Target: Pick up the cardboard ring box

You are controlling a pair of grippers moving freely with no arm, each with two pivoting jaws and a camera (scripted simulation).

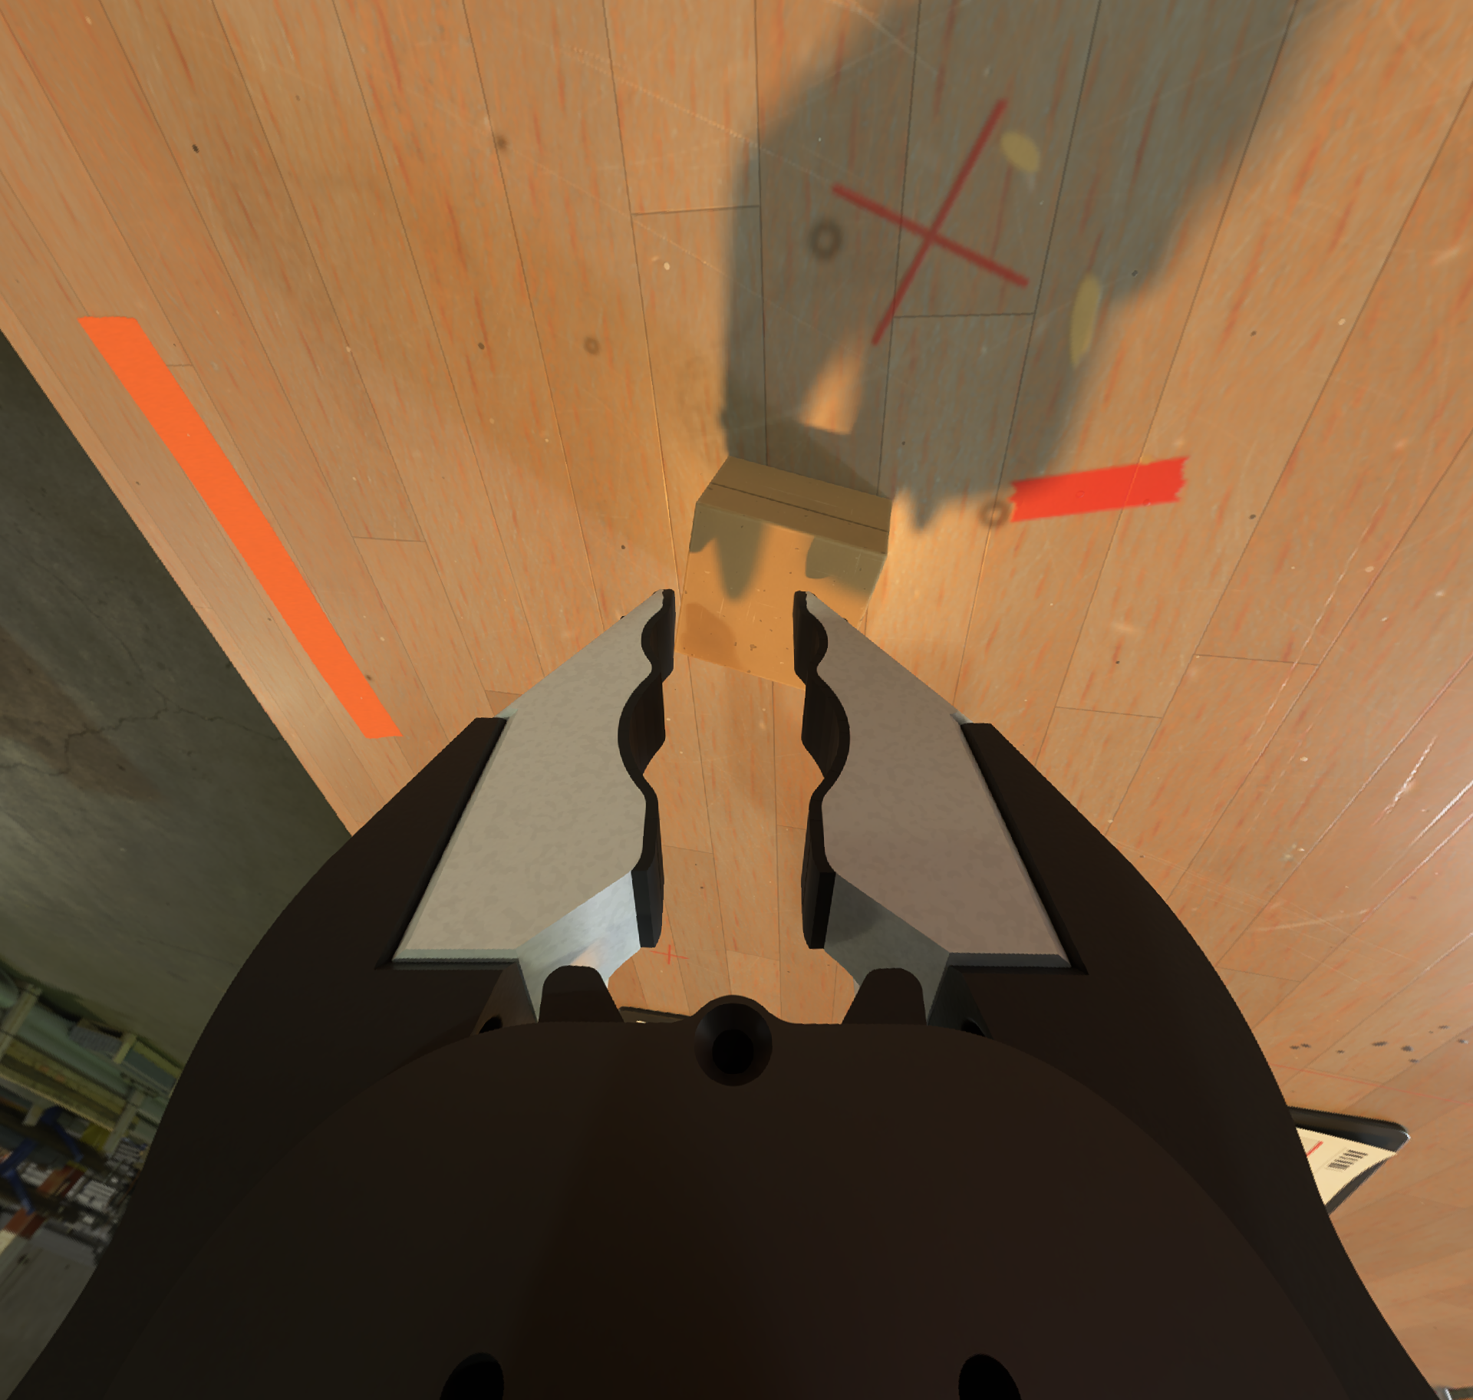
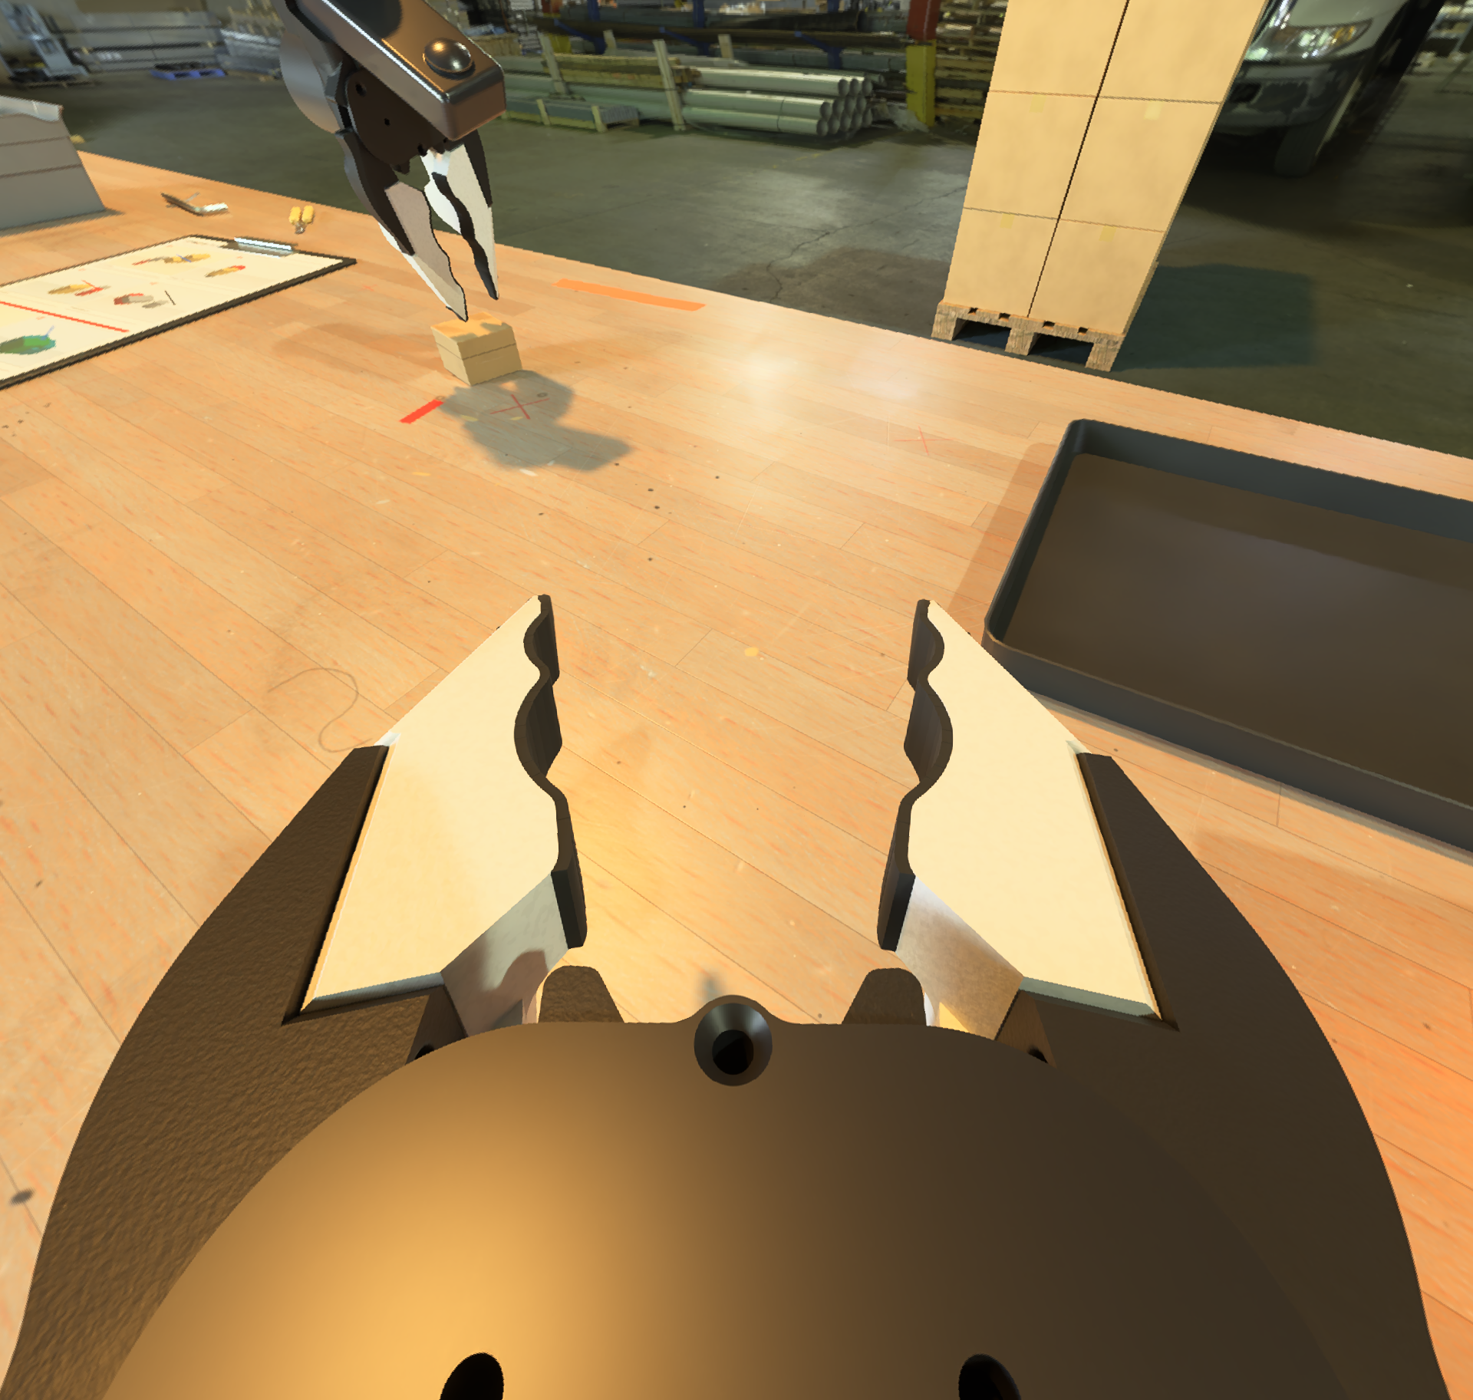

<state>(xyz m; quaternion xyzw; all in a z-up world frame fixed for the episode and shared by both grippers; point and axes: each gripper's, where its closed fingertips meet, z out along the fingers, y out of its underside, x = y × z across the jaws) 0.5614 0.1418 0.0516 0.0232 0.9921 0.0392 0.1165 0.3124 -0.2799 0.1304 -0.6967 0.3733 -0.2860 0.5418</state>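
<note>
The cardboard ring box (image 1: pixel 785 565) is a small tan cube with a lid seam, standing on the wooden table. In the left wrist view my left gripper (image 1: pixel 733 604) hangs right over it, jaws a little apart, holding nothing. The right wrist view shows that gripper (image 2: pixel 478 306) pointing down with its fingertips at the top of the box (image 2: pixel 478 353); I cannot tell whether they touch it. My right gripper (image 2: pixel 732 604) is wide open and empty, low over the table, far from the box.
A dark tray (image 2: pixel 1028 565) lies at the right. A printed sheet (image 2: pixel 159 286) and small tools (image 2: pixel 195 204) lie at the far left. Red tape (image 1: pixel 1096 489), a red cross (image 1: pixel 928 234) and an orange strip (image 1: pixel 231 517) mark the table near the box. The table edge runs behind it.
</note>
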